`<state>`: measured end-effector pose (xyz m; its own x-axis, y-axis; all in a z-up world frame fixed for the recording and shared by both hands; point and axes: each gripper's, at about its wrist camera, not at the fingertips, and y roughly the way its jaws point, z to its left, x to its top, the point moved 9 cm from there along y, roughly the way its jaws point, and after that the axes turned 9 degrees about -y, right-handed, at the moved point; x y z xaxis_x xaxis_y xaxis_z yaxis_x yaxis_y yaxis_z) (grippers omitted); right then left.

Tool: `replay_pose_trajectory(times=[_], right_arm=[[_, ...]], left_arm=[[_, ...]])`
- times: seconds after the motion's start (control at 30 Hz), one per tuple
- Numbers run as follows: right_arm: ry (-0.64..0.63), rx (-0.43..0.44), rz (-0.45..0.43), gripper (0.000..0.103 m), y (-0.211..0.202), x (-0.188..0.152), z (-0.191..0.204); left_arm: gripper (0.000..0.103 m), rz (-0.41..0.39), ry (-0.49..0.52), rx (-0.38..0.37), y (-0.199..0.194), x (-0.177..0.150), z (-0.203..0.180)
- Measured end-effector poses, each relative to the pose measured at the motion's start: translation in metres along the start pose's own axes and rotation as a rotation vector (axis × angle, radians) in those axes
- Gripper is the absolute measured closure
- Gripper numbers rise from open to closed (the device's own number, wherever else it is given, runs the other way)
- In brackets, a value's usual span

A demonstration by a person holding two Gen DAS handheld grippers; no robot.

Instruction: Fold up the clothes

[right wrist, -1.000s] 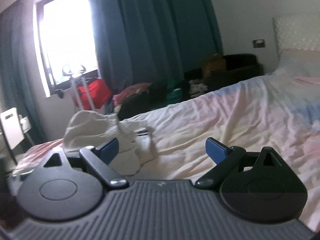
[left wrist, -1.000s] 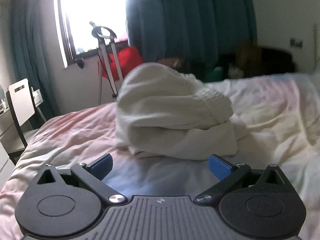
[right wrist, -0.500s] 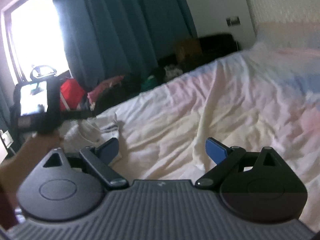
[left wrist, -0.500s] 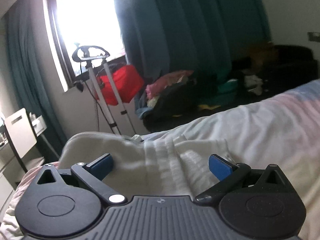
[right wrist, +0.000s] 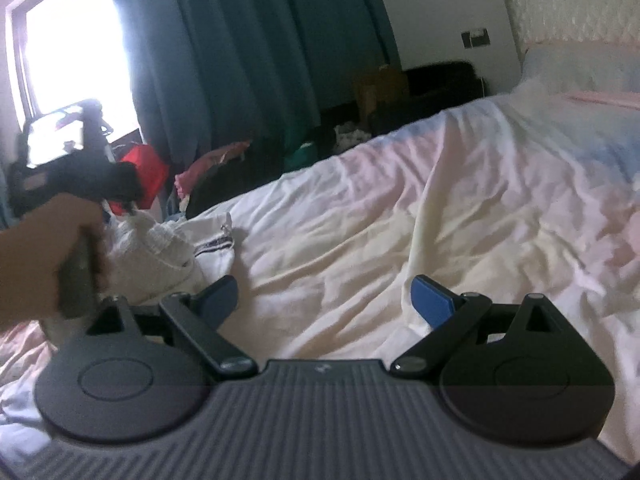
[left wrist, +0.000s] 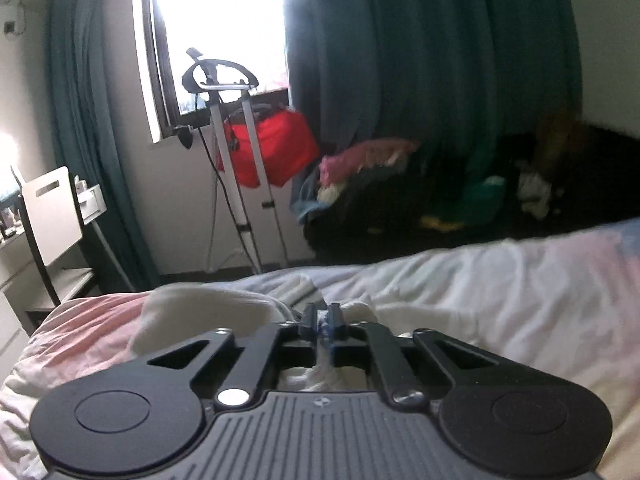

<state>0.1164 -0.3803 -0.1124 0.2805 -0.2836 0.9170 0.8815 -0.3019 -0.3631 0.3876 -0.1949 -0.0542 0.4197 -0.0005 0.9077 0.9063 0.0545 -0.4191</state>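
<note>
A crumpled white garment (left wrist: 208, 308) with a ribbed band and dark stripes lies at the near left corner of the bed (left wrist: 500, 300). My left gripper (left wrist: 321, 322) is shut on a fold of it, and white cloth bunches between the linkages. In the right wrist view the same garment (right wrist: 160, 252) lies at left, with the left gripper (right wrist: 132, 210) and the hand holding it above it. My right gripper (right wrist: 324, 296) is open and empty over the rumpled pink-and-cream sheet (right wrist: 400, 220), to the right of the garment.
A garment steamer stand (left wrist: 236, 152) and a red bag (left wrist: 272, 148) stand by the window. A white chair (left wrist: 52, 208) is at the left. A dark clothes pile (left wrist: 420, 200) lies beyond the bed. A pillow and headboard (right wrist: 580, 56) are at far right.
My left gripper has come down onto the white garment and closed on a fold. My right gripper has stayed open, and its view has swung right across the bed.
</note>
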Motion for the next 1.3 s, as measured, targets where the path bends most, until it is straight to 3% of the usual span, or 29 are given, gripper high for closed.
replay_pose_trajectory(times=[0.17,0.37,0.53,0.67,0.73,0.83,0.93,1.0,1.07,1.23,1.3], right_arm=[[-0.047,-0.005,-0.049,0.008,-0.015,0.007,0.006],[-0.114,0.017,-0.116,0.008,-0.040,0.018,0.017],[-0.169,0.063,-0.141,0.008,-0.066,0.019,0.031],[-0.225,0.119,-0.107,0.008,-0.082,0.009,0.051],[-0.242,0.129,-0.097,0.008,-0.082,0.007,0.057],[-0.266,0.143,-0.084,0.008,-0.083,0.004,0.067],[-0.290,0.156,-0.070,0.008,-0.083,0.000,0.076],[-0.306,0.165,-0.061,0.008,-0.083,-0.002,0.083],[-0.321,0.174,-0.052,0.008,-0.084,-0.005,0.089],[-0.278,0.195,-0.014,0.008,-0.078,-0.010,0.088],[-0.262,0.206,-0.003,0.008,-0.075,-0.012,0.089]], left_arm=[[0.100,-0.076,0.005,-0.070,-0.079,0.020,0.032],[0.102,-0.091,-0.088,-0.146,-0.172,0.016,0.112],[0.103,-0.110,-0.115,-0.120,-0.212,-0.006,0.196],[0.103,-0.125,-0.132,-0.097,-0.243,-0.024,0.264],[0.103,-0.094,-0.146,-0.101,-0.244,-0.041,0.281],[0.099,-0.055,-0.129,-0.125,-0.238,-0.068,0.280],[0.084,-0.020,-0.042,-0.183,-0.235,-0.097,0.257],[0.061,0.010,0.036,-0.224,-0.230,-0.118,0.237],[0.052,0.039,0.105,-0.259,-0.224,-0.139,0.219],[0.043,0.117,0.204,-0.280,-0.202,-0.182,0.183],[0.041,0.141,0.227,-0.253,-0.186,-0.191,0.182]])
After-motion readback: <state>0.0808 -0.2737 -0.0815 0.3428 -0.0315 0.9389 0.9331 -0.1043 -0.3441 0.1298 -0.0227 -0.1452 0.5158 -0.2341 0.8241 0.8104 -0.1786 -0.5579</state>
